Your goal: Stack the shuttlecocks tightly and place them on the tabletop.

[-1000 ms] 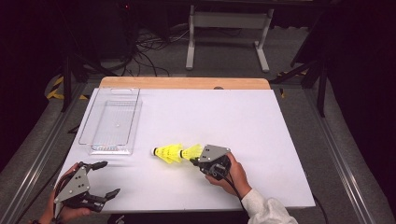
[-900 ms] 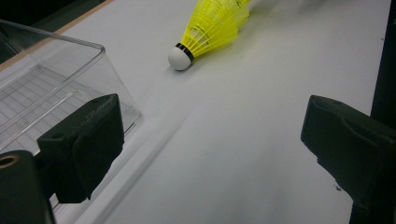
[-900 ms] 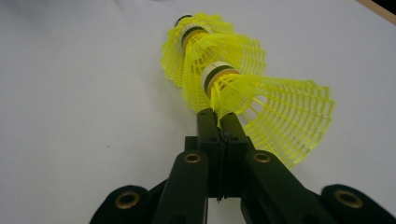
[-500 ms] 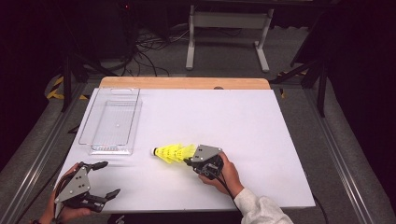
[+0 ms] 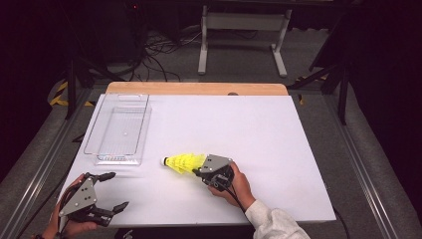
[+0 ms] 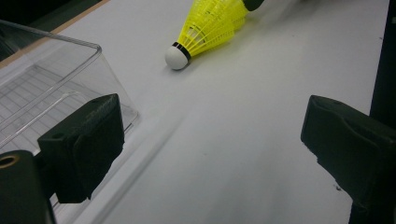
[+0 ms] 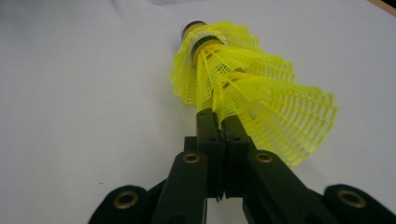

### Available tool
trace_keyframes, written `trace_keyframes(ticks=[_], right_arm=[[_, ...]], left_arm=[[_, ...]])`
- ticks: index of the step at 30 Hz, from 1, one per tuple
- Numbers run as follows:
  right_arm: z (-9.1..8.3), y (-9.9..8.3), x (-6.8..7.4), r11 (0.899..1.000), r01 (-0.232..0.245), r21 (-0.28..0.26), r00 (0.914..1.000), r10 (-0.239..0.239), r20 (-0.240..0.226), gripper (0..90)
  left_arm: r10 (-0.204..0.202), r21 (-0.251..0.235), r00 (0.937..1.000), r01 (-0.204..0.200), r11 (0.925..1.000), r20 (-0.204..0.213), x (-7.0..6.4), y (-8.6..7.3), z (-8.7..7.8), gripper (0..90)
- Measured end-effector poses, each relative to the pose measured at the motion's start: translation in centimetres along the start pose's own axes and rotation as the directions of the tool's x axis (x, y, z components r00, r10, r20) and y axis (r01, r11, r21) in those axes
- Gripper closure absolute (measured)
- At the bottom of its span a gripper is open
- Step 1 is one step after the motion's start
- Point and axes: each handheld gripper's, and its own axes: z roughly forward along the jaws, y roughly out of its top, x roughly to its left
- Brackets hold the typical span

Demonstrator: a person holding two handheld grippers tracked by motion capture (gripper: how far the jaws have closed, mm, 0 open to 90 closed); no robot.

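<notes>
A yellow shuttlecock (image 5: 182, 162) with a white cork lies on its side on the white table top (image 5: 259, 124), cork pointing left. My right gripper (image 5: 197, 172) is shut on the rim of its mesh skirt from the right. In the right gripper view the jaws (image 7: 218, 120) pinch the skirt of the shuttlecock (image 7: 261, 93), which looks like more than one nested together. My left gripper (image 5: 117, 190) is held open at the table's front left corner, empty. From the left gripper view, the shuttlecock (image 6: 210, 23) lies well ahead of the open left gripper (image 6: 210, 128).
A clear plastic tray (image 5: 117, 159) stands empty at the left of the table, just behind the left gripper; its corner (image 6: 56, 51) is close to the left jaw. A wooden strip (image 5: 199, 88) runs along the far edge. Cables and a stand lie on the floor beyond.
My right gripper has shifted a little to the left, closer onto the shuttlecock's skirt. The shuttlecock has barely moved, and the left gripper has stayed put.
</notes>
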Motion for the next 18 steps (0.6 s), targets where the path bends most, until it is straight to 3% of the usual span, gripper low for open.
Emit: trace_keyframes(ticks=[9,18], right_arm=[[0.8,0.0,0.4,0.999,0.029,0.037,0.9996,-0.029,-0.003,86.7],[1.3,0.0,0.2,0.999,0.019,0.041,0.9998,-0.018,-0.008,82.3]], left_arm=[[-0.002,0.008,0.9999,0.002,1.0,-0.013,0.0,0.0,0.0,7.6],[-0.001,0.011,1.0,0.001,0.9999,-0.009,0.0,0.0,0.0,8.0]])
